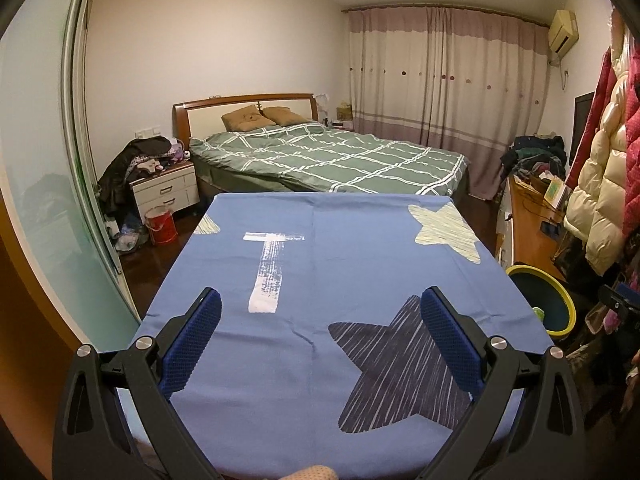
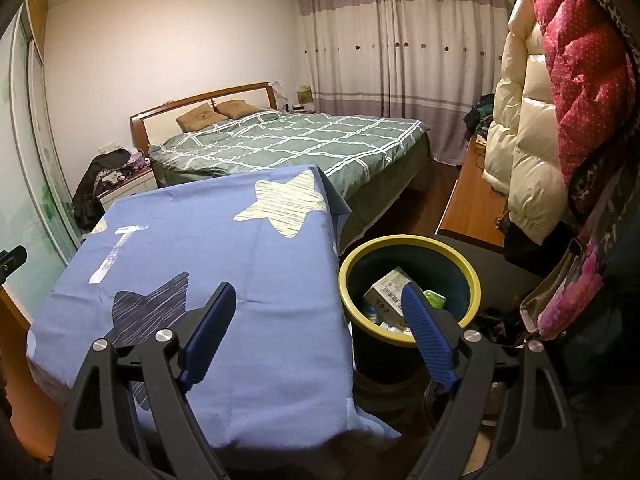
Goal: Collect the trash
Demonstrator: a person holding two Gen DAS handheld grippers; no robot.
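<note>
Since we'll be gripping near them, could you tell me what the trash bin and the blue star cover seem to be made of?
Trash bin: probably moulded plastic, smooth yellow rim with a faint sheen, dark walls. Blue star cover: woven fabric, matte, with creases and a draped corner; likely cotton, though unconfirmed.

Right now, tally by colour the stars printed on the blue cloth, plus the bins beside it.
Pale stars: 1 whole, plus an edge fragment that may be another
Dark stars: 1
Bins: 1, yellow-rimmed, with trash inside
Total: 3 sure, 4 with the fragment
Both the left gripper and right gripper are open and empty.
</note>
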